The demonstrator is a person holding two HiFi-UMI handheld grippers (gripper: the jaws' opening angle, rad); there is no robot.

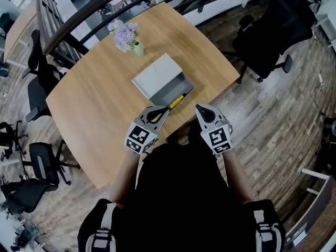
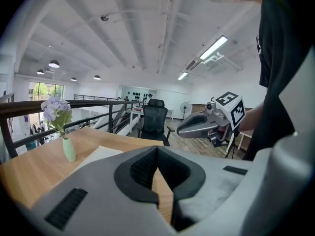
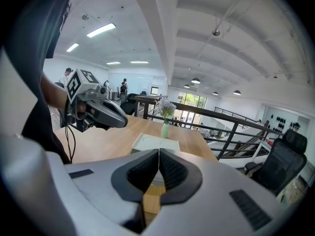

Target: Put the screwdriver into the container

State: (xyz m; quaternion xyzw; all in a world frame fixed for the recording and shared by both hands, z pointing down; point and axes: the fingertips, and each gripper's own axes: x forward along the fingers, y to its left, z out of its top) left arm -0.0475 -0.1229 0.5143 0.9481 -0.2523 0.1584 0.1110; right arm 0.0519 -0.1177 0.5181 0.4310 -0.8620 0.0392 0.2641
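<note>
A grey box-shaped container (image 1: 169, 92) with a white lid (image 1: 156, 74) over its far half sits on the wooden table (image 1: 100, 109). A screwdriver (image 1: 177, 100) with a yellow and black handle lies at the container's near right edge; whether it is inside or just beside the box cannot be told. My left gripper (image 1: 166, 109) is shut and empty, its tip just short of the screwdriver's handle. My right gripper (image 1: 199, 108) is shut and empty a little to the right, over the table's edge. In the gripper views both jaws meet with nothing between them, and the screwdriver is hidden.
A small green vase of purple flowers (image 1: 127, 37) stands beyond the container. Black office chairs (image 1: 268, 33) stand on the wooden floor around the table. A railing (image 1: 94, 14) runs past the table's far side.
</note>
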